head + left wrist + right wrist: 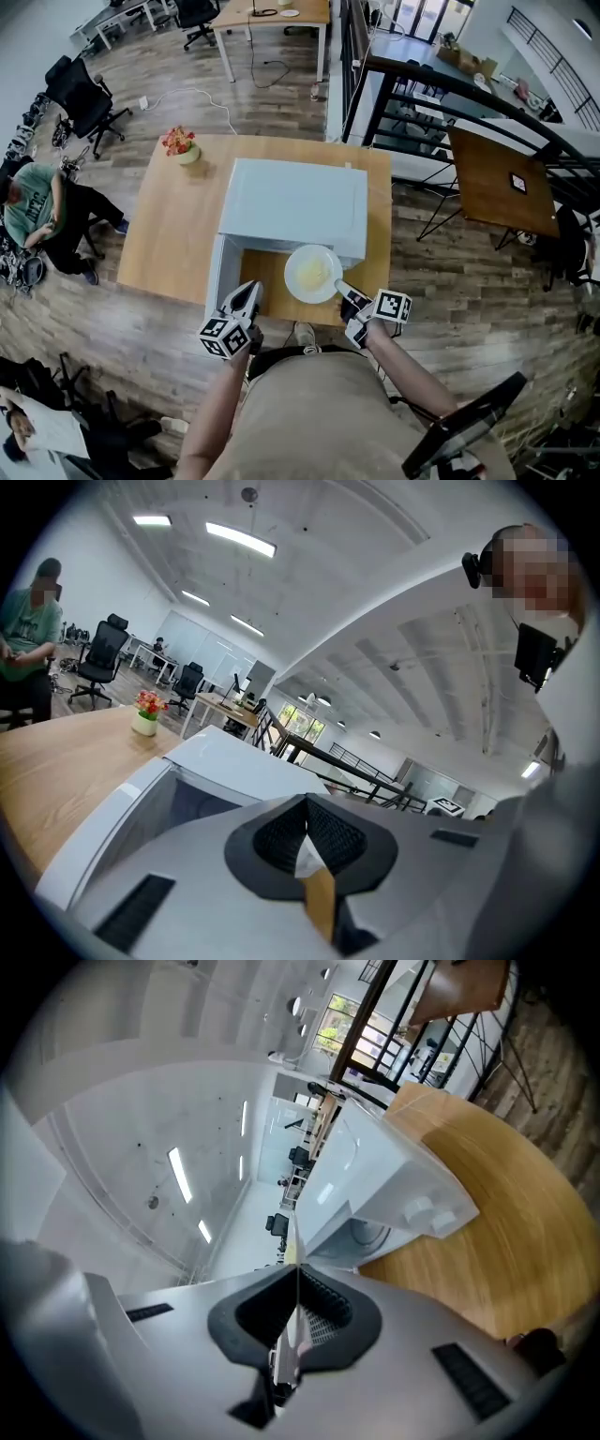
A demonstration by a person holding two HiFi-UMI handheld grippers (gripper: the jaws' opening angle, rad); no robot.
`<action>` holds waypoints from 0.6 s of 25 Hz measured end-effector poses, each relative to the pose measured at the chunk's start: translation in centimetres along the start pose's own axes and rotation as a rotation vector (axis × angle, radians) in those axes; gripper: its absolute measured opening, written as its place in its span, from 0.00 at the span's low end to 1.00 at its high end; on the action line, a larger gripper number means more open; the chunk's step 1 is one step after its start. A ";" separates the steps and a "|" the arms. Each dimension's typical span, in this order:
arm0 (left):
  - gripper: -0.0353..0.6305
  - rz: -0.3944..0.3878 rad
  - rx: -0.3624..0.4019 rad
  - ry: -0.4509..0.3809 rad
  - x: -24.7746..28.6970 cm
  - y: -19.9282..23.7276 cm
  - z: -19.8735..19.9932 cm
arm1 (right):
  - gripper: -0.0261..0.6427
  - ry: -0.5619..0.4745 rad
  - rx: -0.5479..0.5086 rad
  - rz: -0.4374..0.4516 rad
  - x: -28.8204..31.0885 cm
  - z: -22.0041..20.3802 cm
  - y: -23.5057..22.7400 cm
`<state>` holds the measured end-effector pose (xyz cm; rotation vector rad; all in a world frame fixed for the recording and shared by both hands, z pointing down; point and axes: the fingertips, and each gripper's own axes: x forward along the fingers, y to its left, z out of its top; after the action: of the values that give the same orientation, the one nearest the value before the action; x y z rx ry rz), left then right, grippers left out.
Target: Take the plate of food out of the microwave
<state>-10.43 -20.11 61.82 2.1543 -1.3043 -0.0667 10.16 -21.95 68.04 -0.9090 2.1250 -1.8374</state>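
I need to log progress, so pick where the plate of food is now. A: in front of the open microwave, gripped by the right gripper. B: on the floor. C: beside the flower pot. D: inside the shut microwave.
A: in the head view the plate is in front of the microwave, over the table, with the right gripper shut on its rim.

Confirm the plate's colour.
White plate, with pale yellow food on it. It shows best in the head view.
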 end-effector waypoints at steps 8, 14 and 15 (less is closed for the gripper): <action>0.06 0.081 -0.001 0.021 -2.1 1.8 -2.1 | 0.06 0.124 0.043 -0.038 5.4 -5.3 -8.0; 0.06 0.138 -0.007 0.003 -4.1 2.6 -2.1 | 0.06 0.199 0.076 -0.118 9.8 -7.7 -14.4; 0.06 0.147 -0.010 0.001 -4.4 2.7 -2.2 | 0.06 0.212 0.073 -0.143 10.2 -8.0 -15.3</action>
<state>-14.09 -16.36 63.90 2.0434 -1.4545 -0.0123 2.84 -21.68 86.77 -0.9067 2.1436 -2.1546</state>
